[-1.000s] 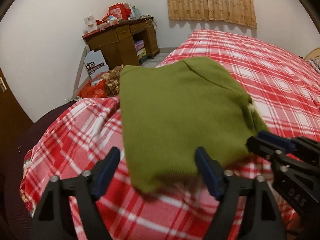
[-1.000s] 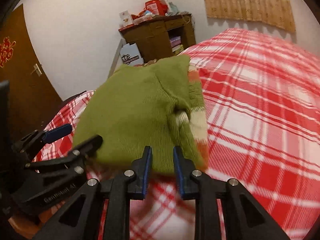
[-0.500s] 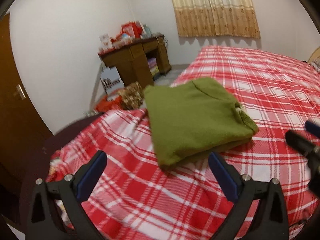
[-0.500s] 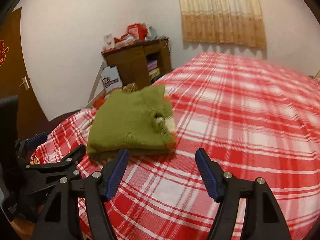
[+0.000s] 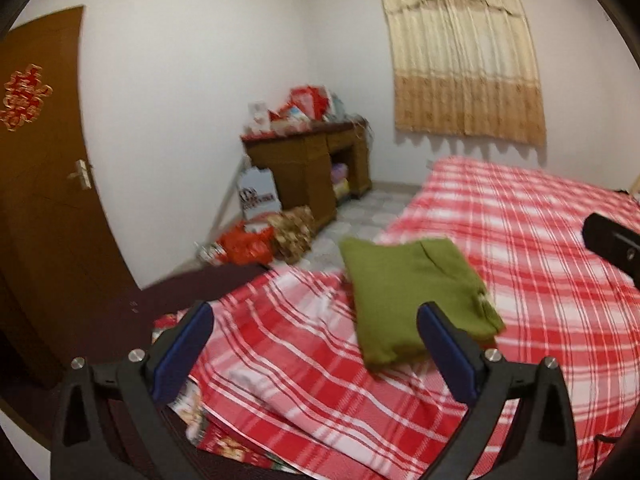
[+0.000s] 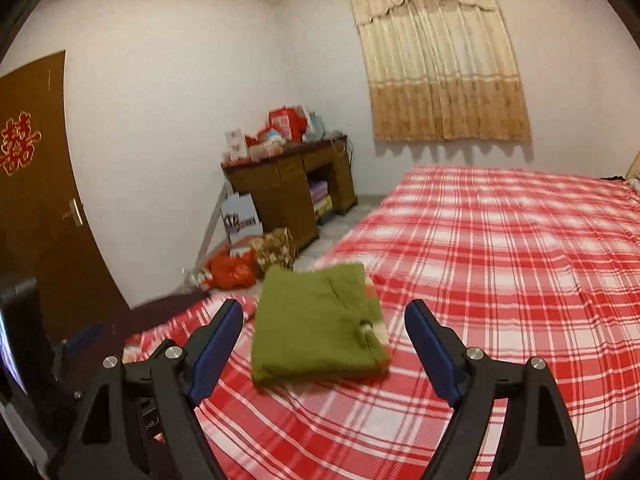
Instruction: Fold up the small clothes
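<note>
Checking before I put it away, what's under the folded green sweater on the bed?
The folded green sweater lies directly on the red plaid bedspread, near the bed's corner. A cream and orange edge shows at its right side. Whatever lies beneath the sweater itself is covered.

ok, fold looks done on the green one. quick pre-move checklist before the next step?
1. Left gripper open, nothing between its jaws: ok.
2. Right gripper released; its jaws have just been opening, nothing between them: ok.
3. Green sweater folded into a compact stack, flat on the plaid bedspread: ok.
4. Sweater fully supported by the bed: cannot tell, it lies close to the bed's edge.
5. Both grippers apart from the sweater: ok.
6. Next garment to fold in view: not ok, none visible on the bed.
</note>
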Action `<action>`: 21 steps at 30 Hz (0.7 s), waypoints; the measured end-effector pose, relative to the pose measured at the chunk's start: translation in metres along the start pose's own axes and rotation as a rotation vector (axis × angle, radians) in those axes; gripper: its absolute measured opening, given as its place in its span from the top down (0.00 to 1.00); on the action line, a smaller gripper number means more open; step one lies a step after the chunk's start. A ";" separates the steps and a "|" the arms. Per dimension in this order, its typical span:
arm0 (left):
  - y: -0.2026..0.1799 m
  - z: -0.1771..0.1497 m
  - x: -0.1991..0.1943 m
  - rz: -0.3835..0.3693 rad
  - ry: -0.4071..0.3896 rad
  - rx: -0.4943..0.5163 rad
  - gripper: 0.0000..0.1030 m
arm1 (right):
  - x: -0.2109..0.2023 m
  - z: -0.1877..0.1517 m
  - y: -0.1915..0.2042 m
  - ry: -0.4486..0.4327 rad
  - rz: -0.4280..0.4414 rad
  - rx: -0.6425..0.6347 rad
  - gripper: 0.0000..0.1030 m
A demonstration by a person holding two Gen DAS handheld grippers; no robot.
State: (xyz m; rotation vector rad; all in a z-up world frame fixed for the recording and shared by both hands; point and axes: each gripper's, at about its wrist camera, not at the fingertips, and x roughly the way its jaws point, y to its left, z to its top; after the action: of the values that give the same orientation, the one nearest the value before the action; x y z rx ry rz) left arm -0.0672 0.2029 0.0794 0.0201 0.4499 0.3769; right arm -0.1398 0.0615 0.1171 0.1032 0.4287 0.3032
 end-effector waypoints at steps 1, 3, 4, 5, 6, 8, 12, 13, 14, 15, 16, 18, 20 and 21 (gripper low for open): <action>0.000 0.001 -0.003 0.008 -0.017 0.002 0.00 | -0.003 0.001 0.002 -0.013 0.002 -0.001 0.18; -0.002 0.002 -0.008 0.021 -0.049 0.021 0.00 | -0.008 0.000 0.006 -0.038 -0.018 -0.016 0.18; -0.003 0.002 -0.008 0.023 -0.053 0.029 0.00 | -0.009 -0.002 0.007 -0.045 -0.036 -0.021 0.18; -0.005 0.001 -0.009 0.026 -0.056 0.037 0.00 | -0.009 -0.003 0.007 -0.047 -0.047 -0.022 0.18; -0.005 0.001 -0.009 0.026 -0.057 0.040 0.00 | -0.007 -0.007 0.006 -0.043 -0.060 -0.021 0.18; -0.006 0.001 -0.008 0.027 -0.055 0.040 0.00 | -0.003 -0.012 0.003 -0.025 -0.066 -0.005 0.18; -0.007 0.001 -0.009 0.027 -0.049 0.033 0.00 | 0.008 -0.018 -0.002 0.024 -0.070 0.014 0.18; -0.006 0.000 -0.009 0.027 -0.051 0.033 0.00 | 0.009 -0.018 -0.003 0.024 -0.074 0.013 0.18; -0.006 0.000 -0.011 0.029 -0.054 0.033 0.00 | 0.010 -0.017 -0.003 0.020 -0.080 0.006 0.18; -0.007 0.001 -0.011 0.032 -0.057 0.034 0.00 | 0.008 -0.017 -0.003 0.015 -0.086 -0.001 0.18; -0.007 0.001 -0.012 0.035 -0.059 0.035 0.00 | 0.008 -0.016 -0.002 0.011 -0.100 -0.018 0.18; -0.007 0.001 -0.012 0.042 -0.063 0.037 0.00 | 0.009 -0.015 0.000 0.005 -0.118 -0.034 0.18; -0.007 0.001 -0.012 0.050 -0.064 0.034 0.00 | 0.008 -0.015 0.000 -0.001 -0.114 -0.027 0.18; -0.007 0.000 -0.011 0.050 -0.060 0.033 0.00 | 0.009 -0.015 -0.001 0.000 -0.112 -0.024 0.18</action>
State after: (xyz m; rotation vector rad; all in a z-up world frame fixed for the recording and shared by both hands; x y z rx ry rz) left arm -0.0740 0.1922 0.0837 0.0743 0.3963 0.4169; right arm -0.1387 0.0641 0.0997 0.0552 0.4287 0.1983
